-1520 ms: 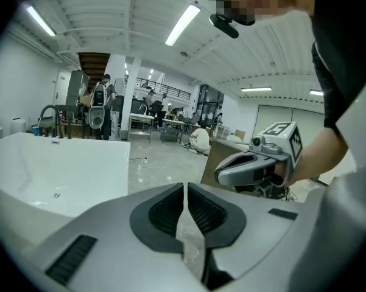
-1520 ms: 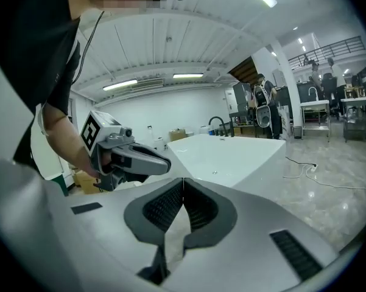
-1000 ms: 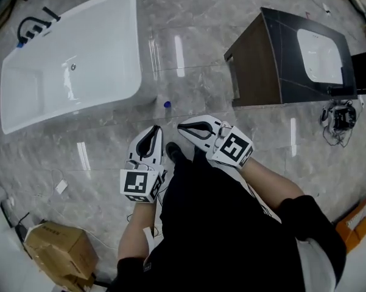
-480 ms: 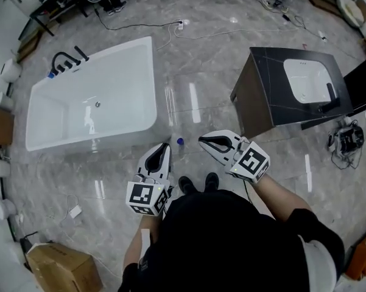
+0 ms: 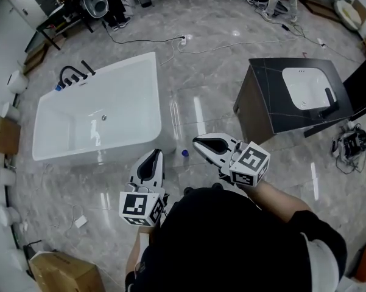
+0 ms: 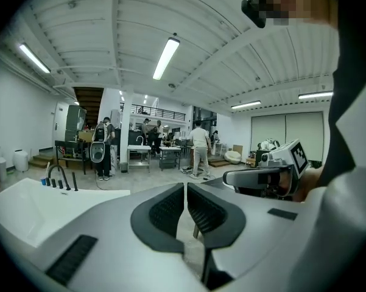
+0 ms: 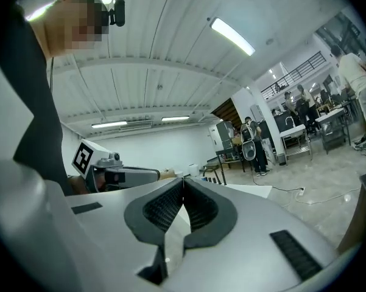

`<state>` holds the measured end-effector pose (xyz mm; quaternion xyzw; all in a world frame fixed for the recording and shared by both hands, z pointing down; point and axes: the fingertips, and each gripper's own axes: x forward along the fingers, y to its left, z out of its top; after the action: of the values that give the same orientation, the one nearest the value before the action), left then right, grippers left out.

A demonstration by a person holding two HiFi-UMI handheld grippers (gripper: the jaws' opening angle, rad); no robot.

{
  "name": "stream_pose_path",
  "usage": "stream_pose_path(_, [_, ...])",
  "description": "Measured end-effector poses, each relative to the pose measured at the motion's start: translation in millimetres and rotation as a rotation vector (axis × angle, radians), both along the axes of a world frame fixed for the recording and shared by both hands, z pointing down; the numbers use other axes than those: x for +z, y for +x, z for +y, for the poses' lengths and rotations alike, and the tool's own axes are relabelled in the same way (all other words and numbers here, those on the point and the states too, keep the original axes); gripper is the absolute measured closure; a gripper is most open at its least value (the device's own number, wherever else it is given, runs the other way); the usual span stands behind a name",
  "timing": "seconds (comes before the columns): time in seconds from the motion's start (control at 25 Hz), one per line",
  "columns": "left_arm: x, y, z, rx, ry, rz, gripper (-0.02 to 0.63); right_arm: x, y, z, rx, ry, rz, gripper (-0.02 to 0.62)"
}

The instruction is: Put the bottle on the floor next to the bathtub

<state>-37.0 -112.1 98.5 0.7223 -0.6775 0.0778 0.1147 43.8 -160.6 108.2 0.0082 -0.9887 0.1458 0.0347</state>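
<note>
The bottle (image 5: 184, 154), clear with a blue cap, stands upright on the grey marble floor just off the near right corner of the white bathtub (image 5: 143, 90). My left gripper (image 5: 156, 154) is held in the air left of the bottle, shut and empty. My right gripper (image 5: 197, 141) hovers to the bottle's right, also shut with nothing in it. In the left gripper view the left gripper (image 6: 186, 185) shows its pads pressed together, with the right gripper (image 6: 262, 176) beside it. The right gripper view shows the right gripper (image 7: 183, 180) with its pads together too.
A dark vanity cabinet (image 5: 262, 108) with a white sink stands to the right. The tub carries a black faucet (image 5: 73, 75). Cables (image 5: 140, 40) trail over the floor at the back. Cardboard boxes (image 5: 64, 274) sit at the near left. People (image 6: 201, 148) stand far off.
The head view has pulled back and up, so the tub and cabinet sit lower and more of the room shows. Both grippers stay shut and empty; the bottle stays on the floor.
</note>
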Motion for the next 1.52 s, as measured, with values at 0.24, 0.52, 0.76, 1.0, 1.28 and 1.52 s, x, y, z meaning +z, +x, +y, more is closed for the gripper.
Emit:
stream_pose_path(0.24, [-22.1,-18.5,-1.5,-0.009,0.035,-0.04,0.577,-36.5,-24.1,21.6,-0.078,0.044,-0.076,0.566])
stream_pose_path(0.52, [-37.0,-64.2,1.1,-0.082,0.057,-0.079,0.577,-49.6,-20.3,-2.0,-0.019,0.189,-0.05,0.568])
stream_pose_path(0.76, [-43.8,-90.4,-21.8,-0.117,0.069,-0.091,0.577,-64.3,-37.9,-27.2,0.039,0.214,-0.087,0.568])
stream_pose_path(1.0, [-40.4,-90.3,-34.6,-0.091,0.071,-0.074,0.577,-67.2,-57.2,-29.3,0.032,0.243,-0.111,0.568])
stream_pose_path(1.28, [-16.7,-106.6,-42.4,-0.141,0.067,-0.038,0.577,-44.9,-63.0,-45.5,0.114,0.182,-0.072,0.568])
stream_pose_path(1.52, [-5.8,-109.8,-28.0,-0.17,0.066,-0.019,0.577,-33.6,-61.1,-43.6,0.12,0.166,-0.066,0.568])
